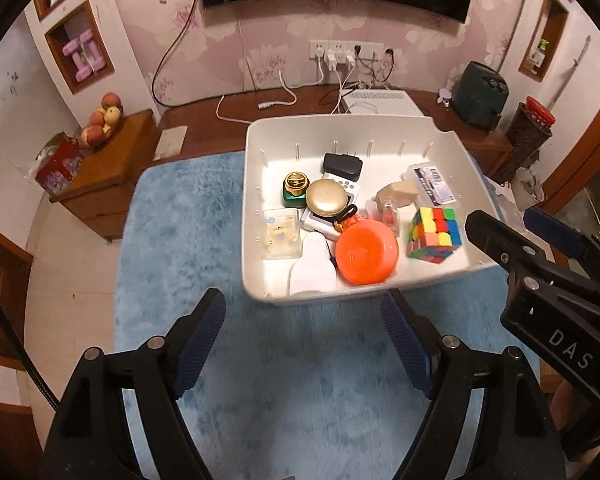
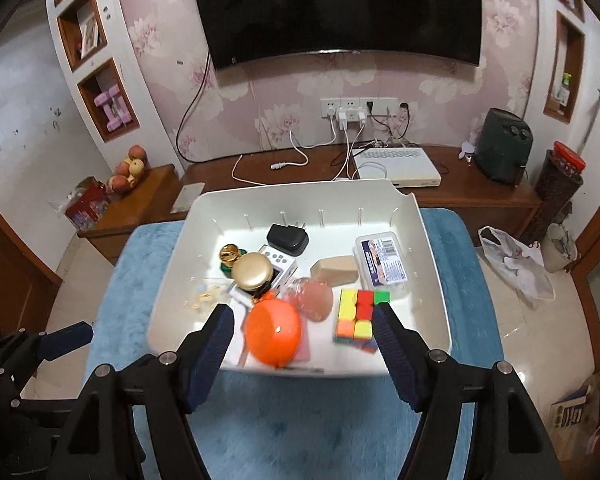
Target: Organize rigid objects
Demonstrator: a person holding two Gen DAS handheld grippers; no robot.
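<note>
While both claws gape empty, left claw [image 1: 304,340], right claw [image 2: 306,338], glossy orange disc [image 2: 273,333], white plastic bin [image 2: 432,240], fluffy blue mat [image 1: 188,220].

wrist views, angled down, sharing bin [image 1: 256,184]

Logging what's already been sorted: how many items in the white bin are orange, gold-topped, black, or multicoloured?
In the white bin:
Orange: 1, the orange disc
Gold-topped: 2, the round gold case and the green jar with a gold lid
Black: 1, the charger plug
Multicoloured: 1, the puzzle cube
Total: 5
Both grippers are open, holding nothing.
</note>
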